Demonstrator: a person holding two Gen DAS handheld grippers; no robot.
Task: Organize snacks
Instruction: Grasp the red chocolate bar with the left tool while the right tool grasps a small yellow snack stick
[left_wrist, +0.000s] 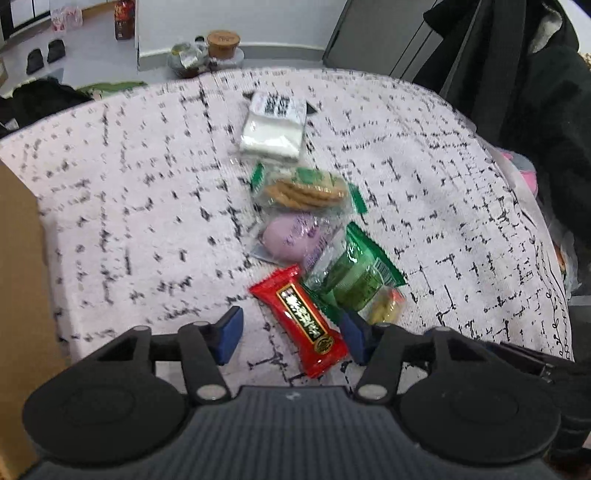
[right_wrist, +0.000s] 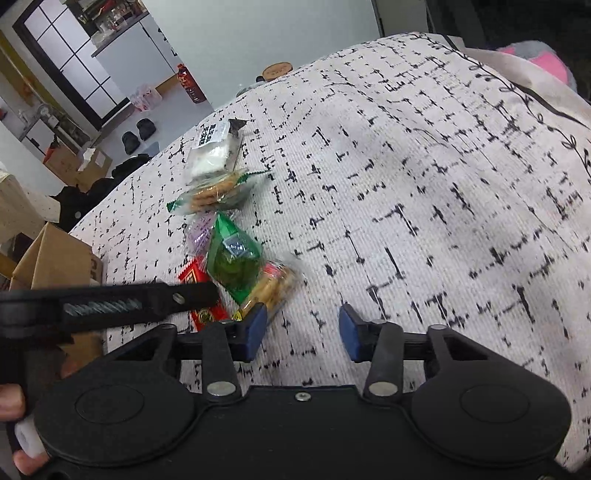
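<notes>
A row of snack packets lies on the table's white, black-flecked cloth (left_wrist: 129, 184): a white packet (left_wrist: 275, 125), a biscuit packet (left_wrist: 306, 190), a purple one (left_wrist: 291, 236), a green one (left_wrist: 356, 275), a small yellow-red one (left_wrist: 386, 306) and a red bar packet (left_wrist: 299, 321). My left gripper (left_wrist: 291, 336) is open and low over the cloth. The red packet lies between its blue pads, not pinched. My right gripper (right_wrist: 303, 330) is open over bare cloth. The yellow-red packet (right_wrist: 273, 284) lies just ahead of its left pad (right_wrist: 255, 328), beside the green packet (right_wrist: 232, 258).
A cardboard box (left_wrist: 18, 295) stands at the table's left edge. A dark jacket (left_wrist: 535, 92) hangs at the right, with a pink soft thing (right_wrist: 546, 62) by the cloth's edge. A lidded jar (left_wrist: 223, 42) sits beyond the far edge. A hand (right_wrist: 11, 398) holds the left gripper's handle.
</notes>
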